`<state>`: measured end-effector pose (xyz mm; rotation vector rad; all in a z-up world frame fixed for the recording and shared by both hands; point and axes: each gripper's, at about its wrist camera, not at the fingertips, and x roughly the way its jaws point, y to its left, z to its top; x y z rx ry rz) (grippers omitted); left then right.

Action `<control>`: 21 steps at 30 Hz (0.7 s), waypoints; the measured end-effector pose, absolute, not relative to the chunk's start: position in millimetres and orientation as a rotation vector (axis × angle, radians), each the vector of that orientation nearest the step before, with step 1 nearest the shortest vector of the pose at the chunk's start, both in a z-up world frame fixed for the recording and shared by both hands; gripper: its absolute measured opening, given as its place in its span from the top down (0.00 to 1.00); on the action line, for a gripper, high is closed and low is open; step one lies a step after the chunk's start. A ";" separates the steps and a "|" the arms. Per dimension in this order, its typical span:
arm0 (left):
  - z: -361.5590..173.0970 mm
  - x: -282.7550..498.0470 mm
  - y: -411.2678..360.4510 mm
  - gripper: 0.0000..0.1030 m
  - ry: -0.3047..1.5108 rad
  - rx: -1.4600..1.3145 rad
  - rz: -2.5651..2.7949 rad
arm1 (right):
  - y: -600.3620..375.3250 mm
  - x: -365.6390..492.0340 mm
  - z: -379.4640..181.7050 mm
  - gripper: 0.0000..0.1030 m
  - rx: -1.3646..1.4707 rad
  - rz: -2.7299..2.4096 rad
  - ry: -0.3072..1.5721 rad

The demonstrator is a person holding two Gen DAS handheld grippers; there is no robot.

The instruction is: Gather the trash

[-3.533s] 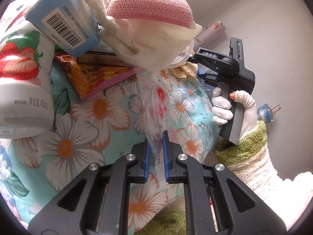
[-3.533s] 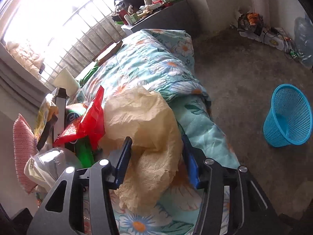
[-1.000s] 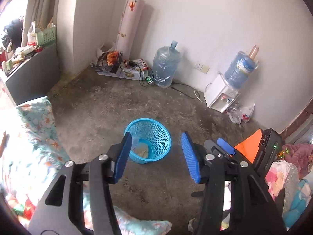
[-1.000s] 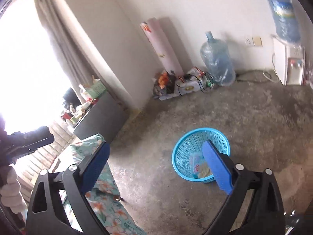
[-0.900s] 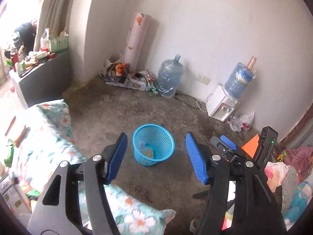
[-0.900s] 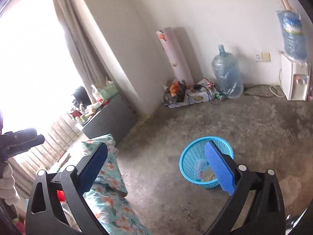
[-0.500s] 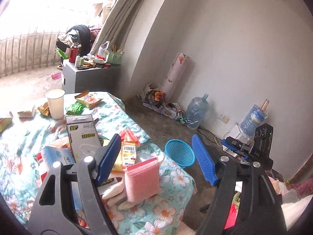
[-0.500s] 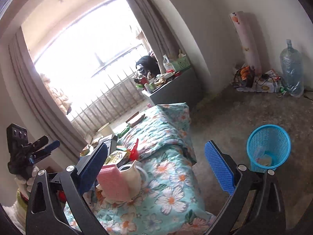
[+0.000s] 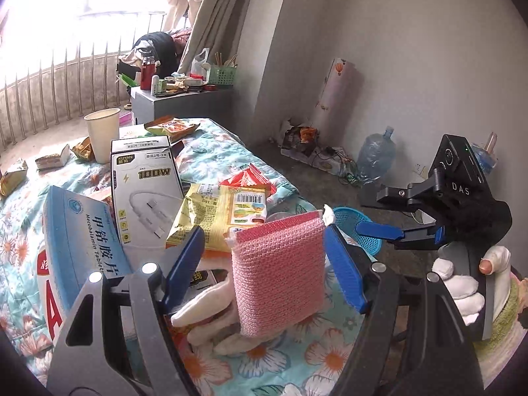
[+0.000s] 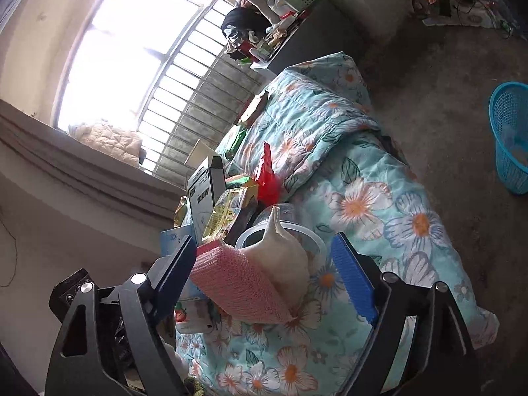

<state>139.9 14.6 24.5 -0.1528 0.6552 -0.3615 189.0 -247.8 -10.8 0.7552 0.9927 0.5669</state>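
Fingers (image 9: pixel 184 254) of both grippers wide w/ nothing held, right's closing, framing pink sponge (image 9: pixel 279 270) on bed (image 9: pixel 211 155): soft, light, squishy; pinch mid-body.

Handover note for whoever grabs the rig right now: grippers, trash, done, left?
Left gripper: open, empty, its fingers either side of the pink knit cloth without pressing on it.
Right gripper: empty, jaws closing, aimed at the same cloth and the white bundle beside it.
Blue basket stands on the floor past the bed and already holds some scraps.
Left on the flowered quilt: yellow snack bag, red wrapper, charger box, blue tablet box, paper cup, small wrappers.
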 end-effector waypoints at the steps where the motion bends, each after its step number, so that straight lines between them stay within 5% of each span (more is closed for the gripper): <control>1: 20.9 143.4 14.6 0.32 0.668 -0.169 -0.372 | -246.1 190.3 -13.0 0.28 0.766 0.571 1.002; 5: 10.5 152.4 12.3 0.32 0.689 -0.192 -0.410 | -242.3 197.4 -18.6 0.36 0.784 0.580 1.035; 15: 3.8 142.5 9.0 0.63 0.682 -0.181 -0.470 | -239.9 207.6 -29.9 0.66 0.810 0.572 1.081; 21: 10.4 124.0 8.6 0.72 0.647 -0.153 -0.499 | -242.4 200.7 -29.9 0.86 0.825 0.572 1.070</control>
